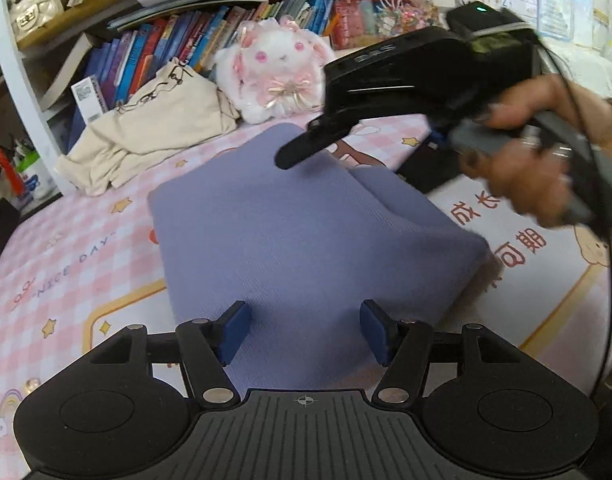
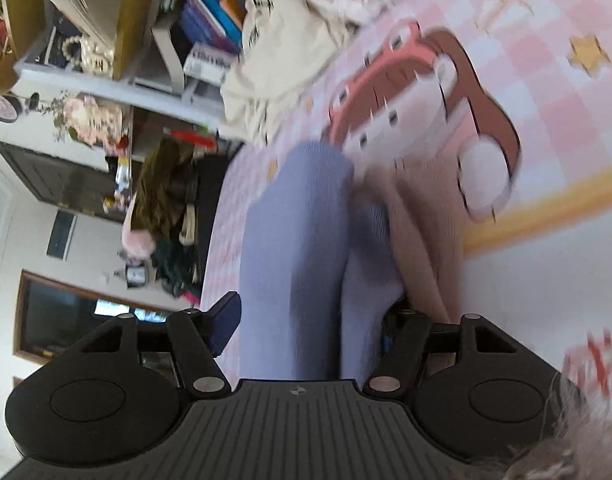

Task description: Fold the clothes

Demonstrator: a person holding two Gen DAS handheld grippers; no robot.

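Left gripper (image 1: 304, 332) low and level at near edge of folded lavender knit garment (image 1: 290, 232) on pink checked bench mat (image 1: 78, 256), jaws wide, empty; right gripper (image 2: 306, 320) rolled sideways, jaws spread around lavender cloth, grip unclear.

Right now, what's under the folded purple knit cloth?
The purple knit cloth lies on a pink checked cartoon mat. The mat's pictures directly beneath it are covered, so anything else under there can't be seen.
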